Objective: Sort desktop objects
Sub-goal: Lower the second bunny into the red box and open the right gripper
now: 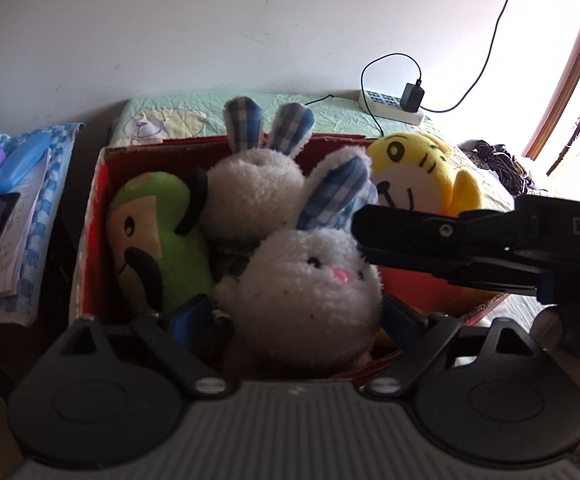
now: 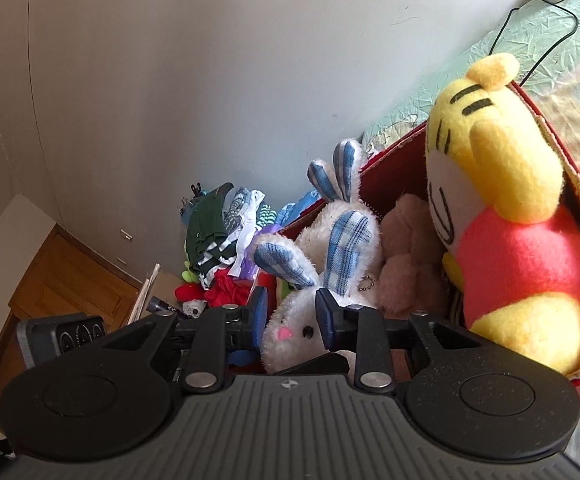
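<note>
Here the near white rabbit toy (image 1: pixel 310 280) lies in the red box (image 1: pixel 98 184), its head between the two blue pads of the left gripper (image 1: pixel 302 316). The pads are spread, one on each side of the head; whether they press the plush cannot be told. In the right wrist view the same rabbit (image 2: pixel 290 328) sits just ahead of the right gripper (image 2: pixel 292 316), whose fingers are also parted, one by each cheek, with the checked blue ears rising beyond the tips.

Seen from the left gripper, the right gripper (image 1: pixel 370 232) reaches in from the right side, and its black fingers cross in front of the rabbit's ear, level with the top of the head. Part of a hand (image 1: pixel 550 328) shows beneath it.

Just beyond the held rabbit lies a second white rabbit (image 1: pixel 254 188), ears pointing up past the far wall of the box. To the left of both, a green toy (image 1: pixel 150 236) with a smiling face leans along the left wall. To the far right, a yellow tiger toy (image 1: pixel 418 176) in a red shirt stands against the right corner. Only in the right wrist view, a pinkish-brown plush (image 2: pixel 406 256) shows between the rabbits and the tiger.

The box rests on a pale green cloth (image 1: pixel 194 116). Beyond it a white power strip (image 1: pixel 390 106) with a black plug and cable lies by the wall. Left of the box are books and cases (image 1: pixel 6 200). In the right wrist view a pile of clothes (image 2: pixel 222 236) lies past the box.
</note>
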`<state>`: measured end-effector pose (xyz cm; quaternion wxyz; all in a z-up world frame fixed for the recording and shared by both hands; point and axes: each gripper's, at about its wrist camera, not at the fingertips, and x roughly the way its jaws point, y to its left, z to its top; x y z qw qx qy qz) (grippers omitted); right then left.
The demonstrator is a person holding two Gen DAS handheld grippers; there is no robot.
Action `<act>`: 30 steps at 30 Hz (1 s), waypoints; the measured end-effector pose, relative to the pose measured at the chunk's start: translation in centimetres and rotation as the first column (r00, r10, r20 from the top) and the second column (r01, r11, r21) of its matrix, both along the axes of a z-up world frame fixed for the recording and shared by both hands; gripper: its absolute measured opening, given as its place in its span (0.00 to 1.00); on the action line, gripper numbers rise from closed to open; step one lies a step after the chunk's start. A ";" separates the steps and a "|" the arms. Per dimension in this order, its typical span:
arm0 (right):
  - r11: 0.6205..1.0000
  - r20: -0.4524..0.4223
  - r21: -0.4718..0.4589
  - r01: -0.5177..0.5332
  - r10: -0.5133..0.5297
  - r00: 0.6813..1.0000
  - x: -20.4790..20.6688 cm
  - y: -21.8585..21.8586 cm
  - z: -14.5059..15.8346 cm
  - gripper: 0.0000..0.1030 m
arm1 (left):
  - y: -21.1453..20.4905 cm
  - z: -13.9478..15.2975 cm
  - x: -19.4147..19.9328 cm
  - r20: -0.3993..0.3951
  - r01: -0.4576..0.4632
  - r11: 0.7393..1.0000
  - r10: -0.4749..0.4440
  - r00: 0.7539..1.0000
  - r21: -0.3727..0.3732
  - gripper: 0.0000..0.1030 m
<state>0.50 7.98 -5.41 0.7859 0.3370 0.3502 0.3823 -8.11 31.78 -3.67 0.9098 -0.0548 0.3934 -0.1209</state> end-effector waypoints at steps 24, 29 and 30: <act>0.958 0.074 -0.224 0.179 -0.166 0.983 -4.0 -1.2 1.2 0.32 | -1.2 1.1 -0.4 -0.096 -0.137 0.987 0.145 0.985 0.089 0.98; 0.951 0.080 -0.246 0.190 -0.175 0.981 -4.5 -1.4 1.1 0.32 | -1.7 1.5 -1.4 -0.075 -0.178 0.973 0.190 0.979 0.147 0.98; 0.951 0.077 -0.247 0.187 -0.173 0.982 -4.4 -1.4 1.1 0.32 | -1.9 1.6 -1.6 -0.068 -0.187 0.969 0.199 0.978 0.159 0.98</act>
